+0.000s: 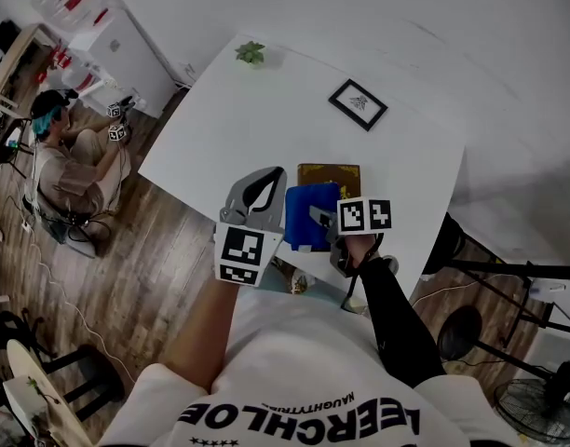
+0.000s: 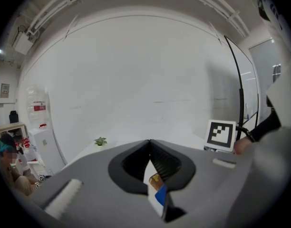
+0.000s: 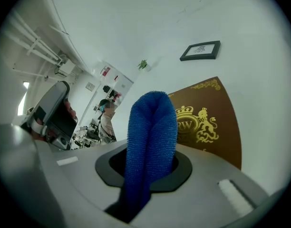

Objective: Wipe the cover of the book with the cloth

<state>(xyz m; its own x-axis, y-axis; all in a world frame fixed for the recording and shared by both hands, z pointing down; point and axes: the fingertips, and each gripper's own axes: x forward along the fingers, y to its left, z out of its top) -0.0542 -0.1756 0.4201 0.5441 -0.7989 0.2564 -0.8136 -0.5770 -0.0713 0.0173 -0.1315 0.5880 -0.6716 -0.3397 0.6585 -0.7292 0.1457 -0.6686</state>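
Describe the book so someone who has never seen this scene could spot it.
On the white table, look to the near edge, just ahead of the right gripper whose jaws grip a blue cloth. The book lies flat there, partly hidden by the cloth. Its brown cover with a gold crest sets it apart from the black-framed picture and the small green plant farther back.

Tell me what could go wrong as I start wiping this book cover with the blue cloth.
The left gripper is shut on nothing and off the book, so a stroke may slide the book across the white table.
The book lies close to the table's near edge; a pull toward you could drag it off.
The blue cloth is pinched as a narrow fold in the right gripper; pressing low might let the jaws scrape the cover.
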